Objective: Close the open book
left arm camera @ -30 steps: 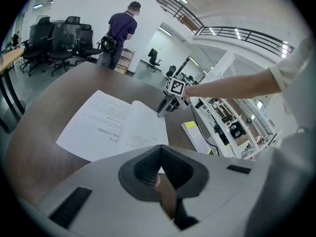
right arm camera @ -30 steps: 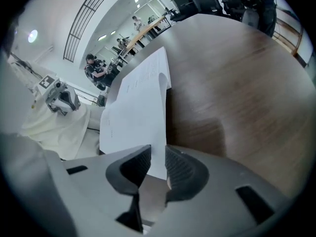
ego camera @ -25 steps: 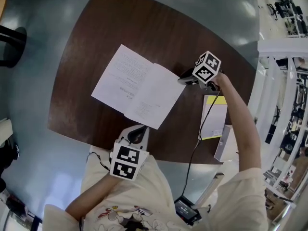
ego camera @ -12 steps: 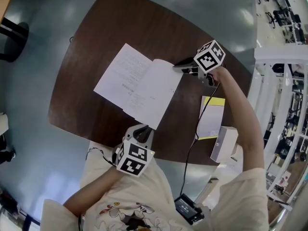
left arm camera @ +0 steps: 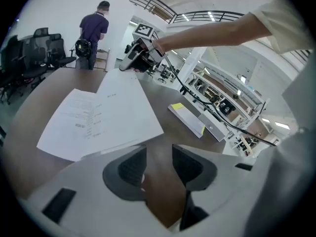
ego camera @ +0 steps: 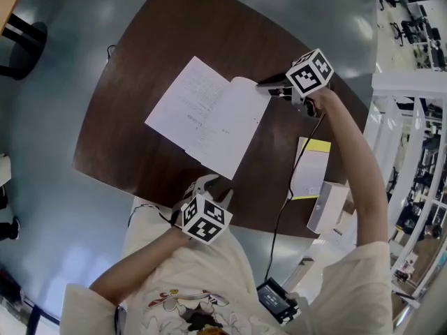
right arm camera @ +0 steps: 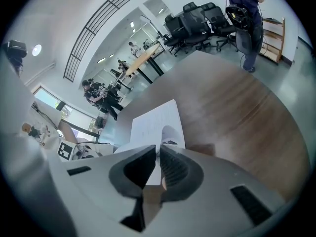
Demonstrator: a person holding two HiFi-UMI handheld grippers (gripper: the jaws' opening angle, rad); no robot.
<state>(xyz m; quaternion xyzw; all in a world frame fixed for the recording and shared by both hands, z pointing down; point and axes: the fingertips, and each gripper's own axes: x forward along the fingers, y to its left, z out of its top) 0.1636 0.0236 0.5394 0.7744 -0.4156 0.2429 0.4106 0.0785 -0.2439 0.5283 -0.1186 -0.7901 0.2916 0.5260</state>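
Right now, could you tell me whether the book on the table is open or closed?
Open: the book lies spread across the table, though the right tool grips its right page's lifted edge.

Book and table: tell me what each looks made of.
The book looks like paper: thin matte white pages with fine print, one page curling up. The table looks like wood or wood-look laminate: dark brown, grain streaks, soft sheen; which one is unclear.
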